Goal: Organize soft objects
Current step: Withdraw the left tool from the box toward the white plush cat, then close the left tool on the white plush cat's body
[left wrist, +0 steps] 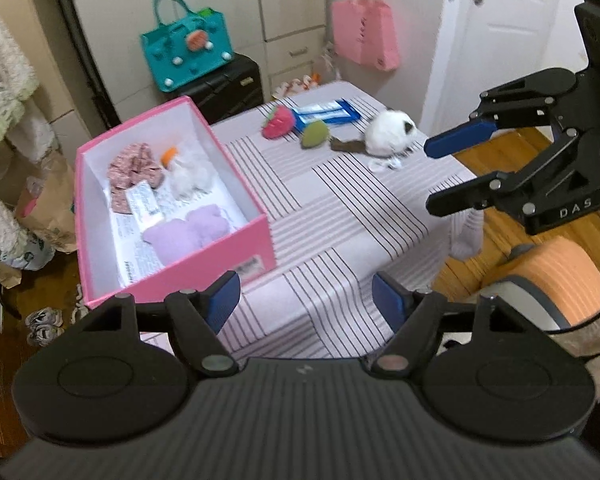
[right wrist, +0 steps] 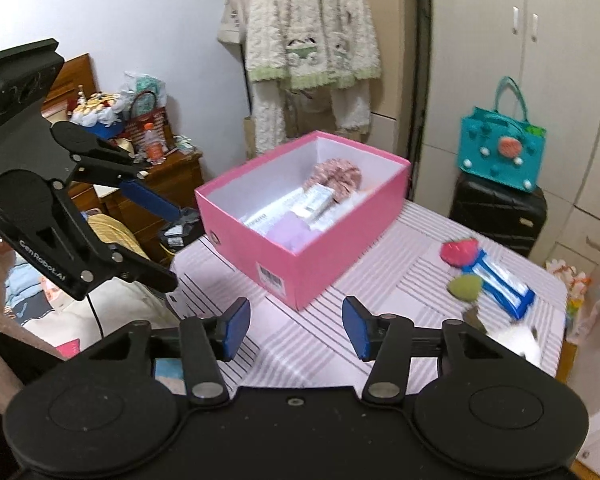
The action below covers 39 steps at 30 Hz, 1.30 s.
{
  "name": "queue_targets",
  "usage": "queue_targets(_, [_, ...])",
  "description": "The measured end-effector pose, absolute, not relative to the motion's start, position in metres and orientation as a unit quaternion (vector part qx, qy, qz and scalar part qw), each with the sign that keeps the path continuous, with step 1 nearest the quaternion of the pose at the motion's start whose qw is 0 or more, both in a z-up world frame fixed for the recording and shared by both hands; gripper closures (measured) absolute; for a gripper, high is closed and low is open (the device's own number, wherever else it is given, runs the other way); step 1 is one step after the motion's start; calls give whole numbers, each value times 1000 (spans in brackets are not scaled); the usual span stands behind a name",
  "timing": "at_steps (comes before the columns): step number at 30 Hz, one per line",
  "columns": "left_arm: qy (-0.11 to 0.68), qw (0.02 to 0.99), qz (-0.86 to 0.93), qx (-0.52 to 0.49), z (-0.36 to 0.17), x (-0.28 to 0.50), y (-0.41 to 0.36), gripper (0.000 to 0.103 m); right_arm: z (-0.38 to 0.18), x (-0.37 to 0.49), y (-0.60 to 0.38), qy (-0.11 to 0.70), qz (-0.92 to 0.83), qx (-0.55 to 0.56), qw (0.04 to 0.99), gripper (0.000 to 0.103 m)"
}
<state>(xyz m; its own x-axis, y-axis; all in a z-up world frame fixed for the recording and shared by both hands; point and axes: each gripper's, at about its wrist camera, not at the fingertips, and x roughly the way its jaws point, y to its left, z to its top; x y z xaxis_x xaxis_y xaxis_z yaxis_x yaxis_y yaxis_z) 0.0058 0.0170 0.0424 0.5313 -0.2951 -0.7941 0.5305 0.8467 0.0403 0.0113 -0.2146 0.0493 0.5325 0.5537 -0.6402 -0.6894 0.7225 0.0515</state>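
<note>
Both grippers occupy the near foreground, each empty with jaws spread wide. Left gripper [left wrist: 306,306] fills the lower centre of its own view above the striped tablecloth [left wrist: 340,216]; right gripper [right wrist: 296,330] sits likewise at the lower centre of its view, and enters the left-wrist view from the right edge, its blue-padded finger pointing toward the white plush [left wrist: 390,132].

Beyond, at middle left of the left-wrist view, stands the open pink box [left wrist: 204,256], already holding a lilac plush [left wrist: 188,230], a white fluffy toy [left wrist: 188,176], a pink patterned scrunchie [left wrist: 134,168] and a small packet [left wrist: 144,204].

Farther off, near the table's far edge at upper centre, four soft items lie unsorted in a loose row: a strawberry plush [left wrist: 278,122], a green plush [left wrist: 315,135], a small brown piece [left wrist: 348,146] and the white plush. A blue packet [left wrist: 326,114] lies just behind them.

Judged stage: sorting partly done, between placements. The next move likely calls for the right gripper to descend on the white plush, close gently and carry it to the box.
</note>
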Motion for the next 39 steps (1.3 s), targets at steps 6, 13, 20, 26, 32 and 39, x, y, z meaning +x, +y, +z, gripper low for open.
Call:
queue_targets(6, [441,849,-244,158,22,11,-3,30,27,8,-237,342,334,-87,874,45])
queue_targets(13, [448,837,-262,173,7,21,-25,27,1,6,-261,358,299,-83,881,41])
queue_targets(20, [456,823,-279,191,-12,37,-48,27,-23,17,-286,355,281,-68,889,40])
queue_targets(26, [429,834,-302,167,-24,51,-64,27,-50,27,-296,324,244,-86,910,38])
queue_targets(32, [399,844,-336,126,-32,74,-85,27,-69,46,-307,301,232,-69,922,36])
queue_targets(39, [383,851,-352,71,-46,107,-108,26,-81,60,-315,279,205,-86,934,29])
